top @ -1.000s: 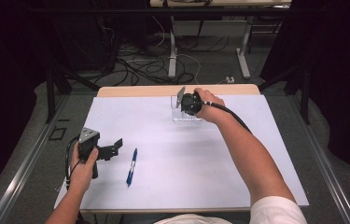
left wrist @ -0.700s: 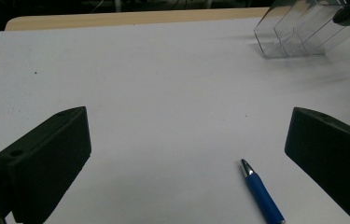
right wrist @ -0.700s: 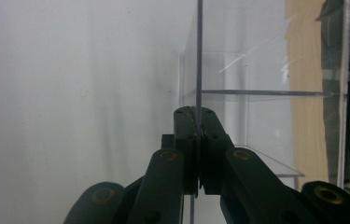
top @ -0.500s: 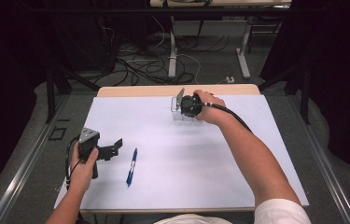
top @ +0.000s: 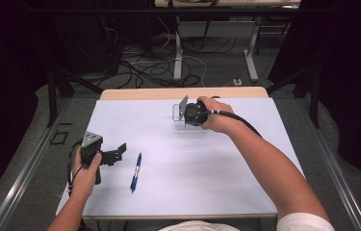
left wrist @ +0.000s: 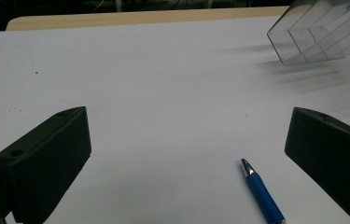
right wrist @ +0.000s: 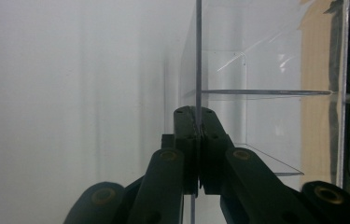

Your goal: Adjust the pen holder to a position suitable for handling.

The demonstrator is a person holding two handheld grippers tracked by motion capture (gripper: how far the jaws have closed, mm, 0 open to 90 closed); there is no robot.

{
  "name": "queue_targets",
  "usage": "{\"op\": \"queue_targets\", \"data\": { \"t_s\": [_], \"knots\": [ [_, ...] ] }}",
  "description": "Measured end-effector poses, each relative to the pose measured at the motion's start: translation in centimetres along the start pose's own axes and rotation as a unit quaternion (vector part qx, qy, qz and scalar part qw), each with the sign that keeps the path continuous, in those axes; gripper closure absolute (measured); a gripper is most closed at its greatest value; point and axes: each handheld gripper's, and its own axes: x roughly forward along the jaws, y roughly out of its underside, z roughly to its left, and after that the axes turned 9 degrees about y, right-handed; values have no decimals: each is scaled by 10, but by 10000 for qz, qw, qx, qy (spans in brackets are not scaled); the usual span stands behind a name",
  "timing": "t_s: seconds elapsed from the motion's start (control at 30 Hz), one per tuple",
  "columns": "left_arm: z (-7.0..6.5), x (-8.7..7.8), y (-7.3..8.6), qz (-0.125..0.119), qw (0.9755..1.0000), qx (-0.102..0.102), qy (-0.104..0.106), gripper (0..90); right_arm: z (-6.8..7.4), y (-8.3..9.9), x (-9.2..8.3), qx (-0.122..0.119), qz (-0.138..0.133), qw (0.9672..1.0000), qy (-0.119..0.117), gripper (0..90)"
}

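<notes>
Since the earlier frame, the right gripper is carrying the clear plastic organizer a little toward the person and slightly up, while the left gripper is staying where it was. The right gripper is fully closed and is pinching one thin transparent wall of the organizer between its pads; in the right gripper view the wall is passing straight between the two closed jaws. In the left gripper view the organizer is looking tilted above the white sheet, with a blurred shadow under it.

The blue pen is lying on the white sheet, well apart from the organizer, on the side nearer to the person. The left gripper is resting just beside the pen, on its left, with the jaws wide open and nothing between them. In the left gripper view the pen is lying in front of the open jaws. The organizer is staying near the far edge of the tabletop.
</notes>
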Motion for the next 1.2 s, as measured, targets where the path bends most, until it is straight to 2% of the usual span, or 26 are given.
{"op": "queue_targets", "data": {
  "t_s": [0.13, 0.23, 0.3, 0.33, 0.37, 0.4, 0.43, 0.47, 0.5, 0.53, 0.57, 0.7, 0.73, 0.77, 0.8, 0.93, 1.0, 1.2],
  "knots": [
    [0, 0, 0, 0, 10000, 6, -3, 2, 5, -3, -5, -58, 14, 9999, -88, 886],
    [0, 0, 0, -2, 10000, 7, -4, 2, 10, -4, -8, -15, 12, 9999, -113, 886],
    [0, 0, 0, 8, 10000, 7, -7, 2, 14, -6, -12, -77, 72, 9998, -142, 885],
    [0, 0, 0, 8, 10000, 2, -7, 2, 16, -7, -11, -99, -8, 9999, -109, 884],
    [0, 0, 0, 0, 10000, -1, -10, 2, 17, -8, -13, -121, 63, 9998, -167, 885],
    [0, 0, 0, 7, 10000, 1, -11, 2, 20, -8, -13, -48, -28, 9999, -141, 885],
    [0, 0, 0, 7, 10000, 1, -11, 2, 20, -9, -15, -96, 28, 9998, -184, 885],
    [0, 0, 0, 9, 10000, 1, -11, 2, 22, -9, -15, -19, 20, 9998, -207, 885],
    [0, -1, 0, 7, 10000, 2, -10, 2, 22, -9, -15, -112, -2, 9997, -235, 884],
    [0, 0, 0, 8, 10000, 0, -13, 2, 25, -9, -16, -28, 30, 9997, -258, 883],
    [0, 0, 0, 11, 10000, -5, -14, 2, 25, -9, -15, -89, 38, 9996, -271, 881],
    [0, 0, 0, 4, 10000, -10, -13, 2, 30, -8, -14, -6, 51, 9994, -351, 878],
    [0, 0, 0, 2, 10000, -12, -14, 2, 30, -8, -14, -6, 51, 9994, -351, 878],
    [0, 0, 0, 5, 10000, -11, -14, 2, 33, -7, -11, 10, -107, 9997, -236, 878],
    [0, 0, 0, 5, 10000, -11, -14, 2, 32, -7, -14, -63, 79, 9992, -382, 878],
    [0, 0, 0, 5, 10000, -10, -14, 2, 34, -10, -14, 5, 58, 9990, -438, 878],
    [0, 0, 0, 6, 10000, -15, -16, 2, 34, -11, -14, -63, 28, 9989, -466, 878],
    [0, 0, 0, 7, 10000, -14, -16, 2, 37, -13, -11, -35, 42, 9987, -506, 877]
  ]
}}
